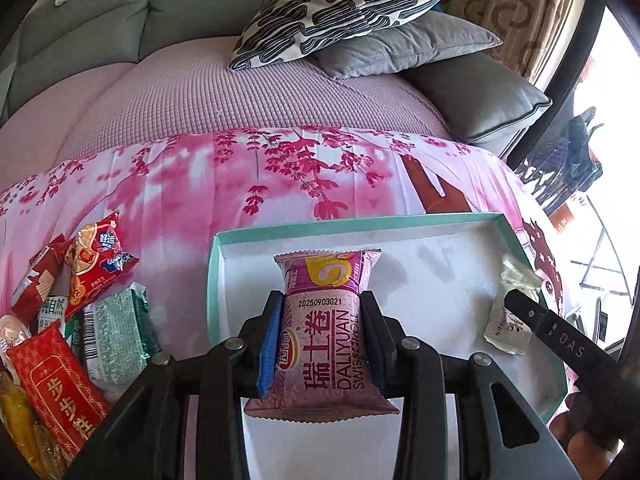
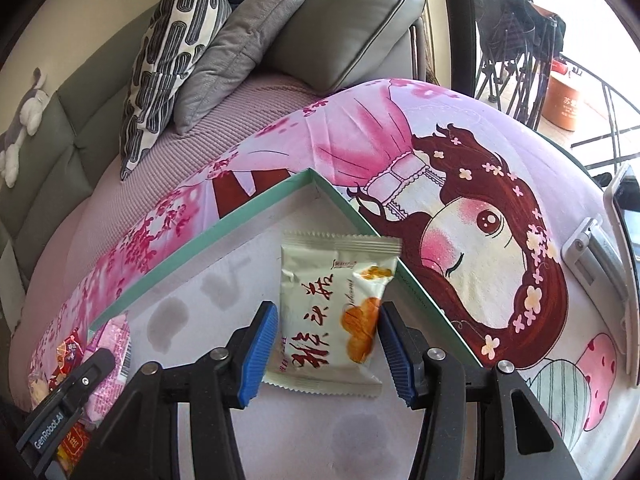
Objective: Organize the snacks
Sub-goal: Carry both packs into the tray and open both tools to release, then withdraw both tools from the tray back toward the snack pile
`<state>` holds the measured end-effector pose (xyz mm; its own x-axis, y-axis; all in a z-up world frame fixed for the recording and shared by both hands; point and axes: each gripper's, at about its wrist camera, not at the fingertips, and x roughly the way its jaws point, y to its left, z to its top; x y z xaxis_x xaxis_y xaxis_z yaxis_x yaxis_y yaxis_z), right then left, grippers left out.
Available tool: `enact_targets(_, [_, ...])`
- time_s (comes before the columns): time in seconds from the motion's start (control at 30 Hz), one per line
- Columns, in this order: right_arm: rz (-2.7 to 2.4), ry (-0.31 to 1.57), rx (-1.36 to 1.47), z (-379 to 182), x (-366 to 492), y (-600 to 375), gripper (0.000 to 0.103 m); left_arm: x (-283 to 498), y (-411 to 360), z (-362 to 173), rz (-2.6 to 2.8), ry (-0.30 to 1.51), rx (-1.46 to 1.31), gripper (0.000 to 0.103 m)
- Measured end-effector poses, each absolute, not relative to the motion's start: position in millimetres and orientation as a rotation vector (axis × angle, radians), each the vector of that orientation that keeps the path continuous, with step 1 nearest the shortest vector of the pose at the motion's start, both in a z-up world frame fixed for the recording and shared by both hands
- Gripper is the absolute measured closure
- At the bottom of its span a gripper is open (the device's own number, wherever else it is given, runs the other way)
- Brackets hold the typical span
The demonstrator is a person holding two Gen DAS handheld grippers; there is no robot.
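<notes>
- A sofa with grey-green back cushions fills the far side, its seat under a mauve waffle-knit cover.
- Nearer to me lies a pink blossom-print sheet; from my right wrist its cartoon girl shows to the right of the box.
- Three cushions sit at the far right of the seat: a black-and-white patterned cushion on top of a grey fabric cushion, with a grey leather cushion beside them.
- A shallow box with a mint-green rim and white floor lies on the sheet, right under both my grippers.
- A heap of loose snack packets, red, green and yellow, lies on the sheet just left of the box.
- My left gripper is clenched on a purple swiss roll packet, squeezing its middle above the box's white floor, near the left wall.
- My right gripper has a white pastry packet between its blue pads; both pads seem to meet the wrapper's edges, so I read it as grasped. It hangs over the box's far right corner.
- From my left wrist, that same white packet shows at the box's right side.
</notes>
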<state>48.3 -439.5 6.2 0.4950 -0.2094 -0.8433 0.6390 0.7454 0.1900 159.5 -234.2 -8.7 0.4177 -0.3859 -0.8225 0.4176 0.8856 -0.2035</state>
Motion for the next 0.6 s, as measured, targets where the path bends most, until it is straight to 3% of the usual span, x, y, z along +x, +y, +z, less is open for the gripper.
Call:
enact_targets(0.2, [-0.535, 0.939, 0.508, 7.5, 52.1, -436.3, 0.048, 161.1, -241.2, -15.6, -0.484, 1.031, 0.050, 0.063])
enact_targets(0.27, [-0.531, 0.949, 0.505, 8.5, 53.1, -434.7, 0.042, 160.1, -242.3, -15.2, -0.475, 1.037, 0.062, 0.061])
enact_targets(0.37, [-0.528, 0.976, 0.495, 9.3, 54.4, -432.0, 0.029, 156.3, -241.1, -12.1, -0.473, 1.038, 0.065, 0.046])
enact_targets(0.43, [-0.530, 0.988, 0.489, 10.6, 54.1, -430.8, 0.026, 151.8, -236.7, -8.3, -0.479, 1.036, 0.046, 0.032])
enact_targets(0.5, [-0.525, 0.997, 0.486, 12.5, 53.9, -429.5, 0.020, 147.6, -231.6, -4.8, -0.484, 1.037, 0.024, 0.026])
enact_targets(0.6, [-0.515, 1.011, 0.487, 15.1, 53.2, -427.4, 0.009, 141.8, -223.1, 1.3, -0.465, 1.028, 0.025, 0.024])
